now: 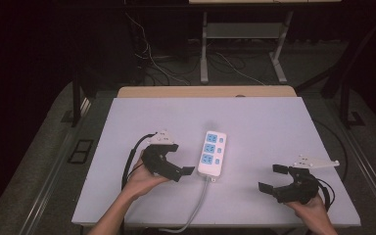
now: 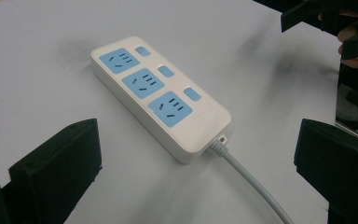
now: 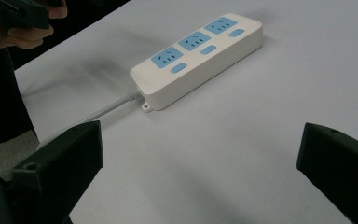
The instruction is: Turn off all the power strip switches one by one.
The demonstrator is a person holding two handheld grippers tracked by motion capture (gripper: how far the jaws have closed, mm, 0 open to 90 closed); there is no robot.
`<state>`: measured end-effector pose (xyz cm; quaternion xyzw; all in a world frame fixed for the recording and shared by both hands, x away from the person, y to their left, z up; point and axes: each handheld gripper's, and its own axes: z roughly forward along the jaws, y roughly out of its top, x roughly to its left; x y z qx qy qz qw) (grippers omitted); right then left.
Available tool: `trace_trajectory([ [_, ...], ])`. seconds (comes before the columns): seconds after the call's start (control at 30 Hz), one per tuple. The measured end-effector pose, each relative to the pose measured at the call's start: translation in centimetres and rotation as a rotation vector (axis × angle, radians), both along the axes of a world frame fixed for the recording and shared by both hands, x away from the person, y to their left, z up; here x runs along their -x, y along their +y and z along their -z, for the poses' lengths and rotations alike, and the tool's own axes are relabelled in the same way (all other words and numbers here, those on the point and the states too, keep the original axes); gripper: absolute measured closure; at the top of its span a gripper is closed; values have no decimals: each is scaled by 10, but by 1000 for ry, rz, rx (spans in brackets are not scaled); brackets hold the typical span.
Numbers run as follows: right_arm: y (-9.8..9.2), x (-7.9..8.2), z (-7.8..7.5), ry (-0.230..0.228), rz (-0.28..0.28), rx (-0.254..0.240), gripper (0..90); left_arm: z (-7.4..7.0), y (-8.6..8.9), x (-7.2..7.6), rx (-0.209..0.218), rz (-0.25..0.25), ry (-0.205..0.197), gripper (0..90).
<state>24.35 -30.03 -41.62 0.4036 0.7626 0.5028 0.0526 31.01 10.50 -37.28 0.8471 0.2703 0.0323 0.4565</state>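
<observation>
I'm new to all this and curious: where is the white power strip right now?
In the high view, the power strip lies flat near the middle of the table, just right of the left gripper, with the right gripper farther away.

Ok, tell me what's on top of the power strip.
The power strip carries three blue sockets, each with a blue switch beside it. Nothing is plugged in and nothing rests on it. Its underside, flat on the table, is hidden.

A pale lavender-grey tabletop [image 1: 254,117] sits lit in a dark room. Beyond its far edge runs a wooden strip [image 1: 205,91], then grey carpet [image 1: 245,54], tangled cables [image 1: 152,61] and white desk legs [image 1: 204,49].
</observation>
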Motion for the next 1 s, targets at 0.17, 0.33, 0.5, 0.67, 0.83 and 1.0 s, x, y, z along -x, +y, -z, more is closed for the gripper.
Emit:
trace_trajectory([
  [0.17, -1, 0, 0, -2, 0, -2, 0, -5, -5, -6, -20, 13, -2, 0],
  [0.33, -1, 0, -1, -1, 3, -5, 0, -9, -10, -13, -31, 26, 0, 0],
  [0.5, -1, 0, 0, 0, 2, -1, 0, -9, -15, -18, -42, 34, 7, 2],
  [0.67, -1, 1, 0, 0, 1, 0, 1, -8, -20, -23, -66, 49, 14, 8],
  [0.83, -1, 0, 0, 2, 3, -3, 0, -9, -26, -29, -72, 56, 17, 20],
  [1.0, -2, 0, 0, -2, 1, -1, 1, -11, -34, -34, -92, 79, 18, 38],
])
